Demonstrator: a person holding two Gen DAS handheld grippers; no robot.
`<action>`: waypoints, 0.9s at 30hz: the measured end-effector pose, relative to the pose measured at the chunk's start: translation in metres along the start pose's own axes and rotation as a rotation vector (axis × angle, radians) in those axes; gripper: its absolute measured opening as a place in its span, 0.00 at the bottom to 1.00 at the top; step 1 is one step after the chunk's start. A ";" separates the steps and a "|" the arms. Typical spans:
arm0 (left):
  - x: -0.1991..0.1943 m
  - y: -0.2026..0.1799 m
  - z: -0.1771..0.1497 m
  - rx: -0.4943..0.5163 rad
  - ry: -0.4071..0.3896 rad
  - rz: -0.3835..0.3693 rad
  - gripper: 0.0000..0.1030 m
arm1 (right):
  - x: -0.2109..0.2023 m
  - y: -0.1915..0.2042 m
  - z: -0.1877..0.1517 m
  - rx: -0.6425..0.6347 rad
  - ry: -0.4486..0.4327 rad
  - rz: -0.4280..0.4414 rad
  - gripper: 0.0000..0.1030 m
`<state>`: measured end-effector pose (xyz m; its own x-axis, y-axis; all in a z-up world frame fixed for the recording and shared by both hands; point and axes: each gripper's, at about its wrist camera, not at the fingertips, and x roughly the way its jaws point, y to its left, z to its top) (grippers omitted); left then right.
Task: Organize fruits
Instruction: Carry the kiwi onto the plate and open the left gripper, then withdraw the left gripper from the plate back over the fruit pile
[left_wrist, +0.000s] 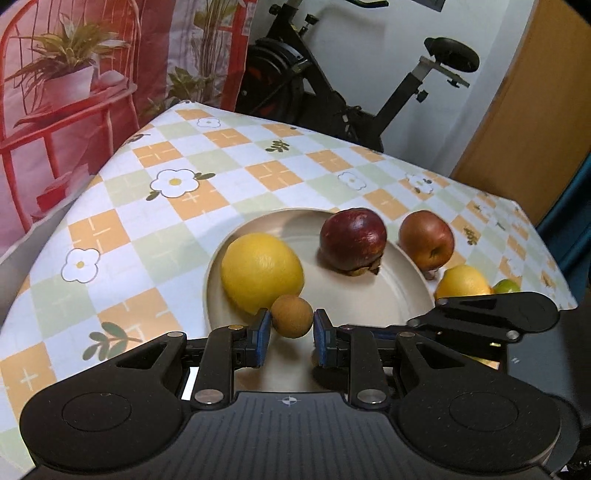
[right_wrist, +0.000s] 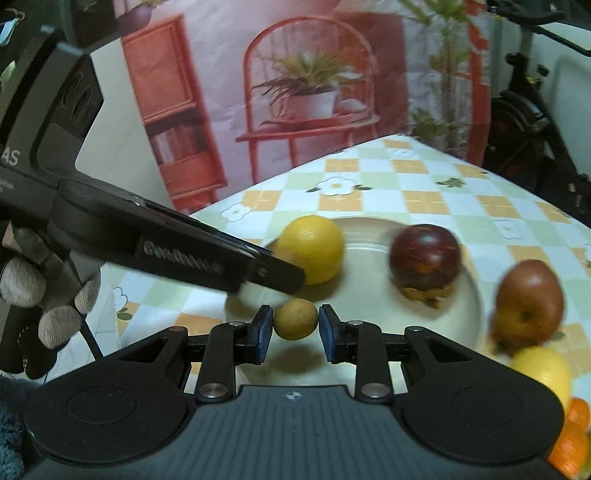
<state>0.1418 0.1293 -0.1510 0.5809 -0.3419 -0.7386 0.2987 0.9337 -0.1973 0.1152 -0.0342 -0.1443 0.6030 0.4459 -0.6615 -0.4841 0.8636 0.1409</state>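
My left gripper (left_wrist: 292, 322) is shut on a small round brown fruit (left_wrist: 291, 314), held over the near rim of a cream plate (left_wrist: 402, 291). On the plate lie a large lemon (left_wrist: 262, 271) and a dark red fruit (left_wrist: 352, 238). My right gripper (right_wrist: 295, 330) is shut on a second small brown fruit (right_wrist: 295, 318), also above the plate (right_wrist: 369, 236) near its front edge. The lemon (right_wrist: 312, 247) and the dark red fruit (right_wrist: 424, 256) appear beyond it. The left gripper's black body (right_wrist: 177, 247) crosses the right wrist view from the left.
Right of the plate on the checked tablecloth (left_wrist: 177, 221) lie a red apple (left_wrist: 426, 240), a second lemon (left_wrist: 463, 284) and a green fruit (left_wrist: 509, 285). An orange fruit (right_wrist: 572, 435) sits at the right wrist view's lower right. An exercise bike (left_wrist: 332, 85) stands behind the table.
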 end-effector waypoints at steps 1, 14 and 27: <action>0.000 0.001 0.000 0.003 0.006 0.003 0.26 | 0.005 0.002 0.001 -0.008 0.012 0.001 0.29; -0.001 0.002 -0.002 0.007 0.001 0.006 0.26 | 0.024 0.016 -0.004 -0.050 0.054 0.015 0.30; -0.014 -0.032 0.003 0.037 -0.069 -0.024 0.27 | -0.061 -0.019 -0.032 0.085 -0.160 -0.127 0.32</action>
<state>0.1257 0.1039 -0.1323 0.6233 -0.3723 -0.6877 0.3405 0.9209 -0.1898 0.0672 -0.0856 -0.1301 0.7521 0.3580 -0.5534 -0.3465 0.9290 0.1301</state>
